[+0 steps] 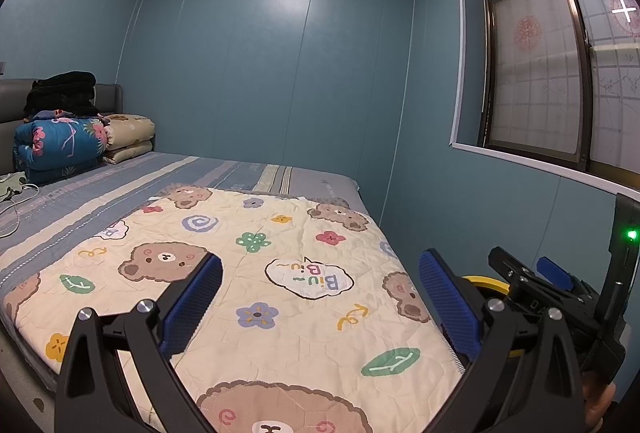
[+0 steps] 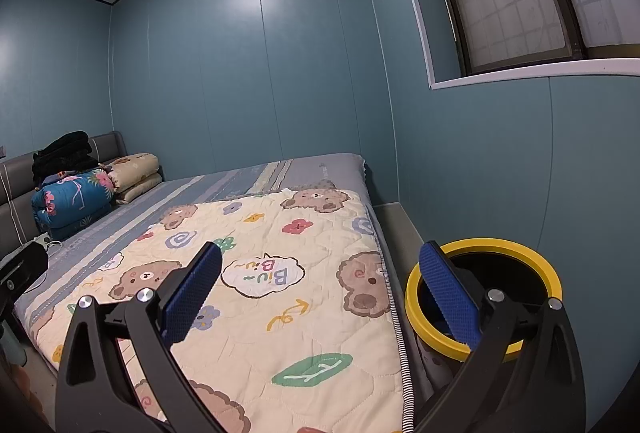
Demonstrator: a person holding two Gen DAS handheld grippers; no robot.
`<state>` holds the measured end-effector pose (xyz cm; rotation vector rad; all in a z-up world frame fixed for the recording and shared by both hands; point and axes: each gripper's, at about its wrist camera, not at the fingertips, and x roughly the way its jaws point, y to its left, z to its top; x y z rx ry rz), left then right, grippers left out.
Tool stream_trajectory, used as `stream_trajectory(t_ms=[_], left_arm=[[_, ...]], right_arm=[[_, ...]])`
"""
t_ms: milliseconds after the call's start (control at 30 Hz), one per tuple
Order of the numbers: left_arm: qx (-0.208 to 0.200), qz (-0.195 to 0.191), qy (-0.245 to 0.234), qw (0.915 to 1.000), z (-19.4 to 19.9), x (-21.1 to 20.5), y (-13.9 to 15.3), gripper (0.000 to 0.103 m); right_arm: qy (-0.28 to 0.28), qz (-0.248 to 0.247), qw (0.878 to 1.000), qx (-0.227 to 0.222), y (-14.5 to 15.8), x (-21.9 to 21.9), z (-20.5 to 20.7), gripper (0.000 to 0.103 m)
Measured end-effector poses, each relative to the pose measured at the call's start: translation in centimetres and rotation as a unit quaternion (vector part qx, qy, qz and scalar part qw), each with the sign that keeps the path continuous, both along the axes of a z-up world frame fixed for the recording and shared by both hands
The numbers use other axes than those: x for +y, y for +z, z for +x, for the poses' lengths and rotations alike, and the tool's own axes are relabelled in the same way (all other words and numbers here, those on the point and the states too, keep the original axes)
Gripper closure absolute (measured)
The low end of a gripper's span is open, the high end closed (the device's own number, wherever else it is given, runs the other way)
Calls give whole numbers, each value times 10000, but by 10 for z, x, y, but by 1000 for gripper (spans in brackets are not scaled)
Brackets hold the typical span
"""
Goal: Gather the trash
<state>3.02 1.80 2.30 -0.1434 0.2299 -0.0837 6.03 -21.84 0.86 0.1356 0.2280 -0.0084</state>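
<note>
A trash bin with a yellow rim [image 2: 486,247] and dark inside stands on the floor beside the bed's right edge, under the window; a piece of the rim shows in the left wrist view [image 1: 486,283] behind the right gripper. My left gripper [image 1: 320,307] is open and empty above the cream bear-print quilt [image 1: 280,265]. My right gripper [image 2: 320,303] is open and empty, its right finger [image 2: 450,293] over the bin's near rim; it also shows in the left wrist view [image 1: 532,279]. No loose trash shows on the quilt.
The bed [image 2: 224,185] has a striped grey sheet. Folded quilts and black clothes [image 1: 68,125] are stacked at the headboard. A white cable [image 1: 16,201] lies on the sheet at left. Blue walls and a window [image 1: 540,73] close the right side.
</note>
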Motion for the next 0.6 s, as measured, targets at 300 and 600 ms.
stream_trajectory(t_ms=[300, 600], left_arm=[[-20, 5, -33, 10000, 0, 0, -1, 8], [28, 7, -79, 10000, 0, -1, -1, 8]], right_arm=[[4, 3, 10000, 7, 0, 0, 0, 8], [-2, 14, 10000, 14, -2, 0, 0, 8]])
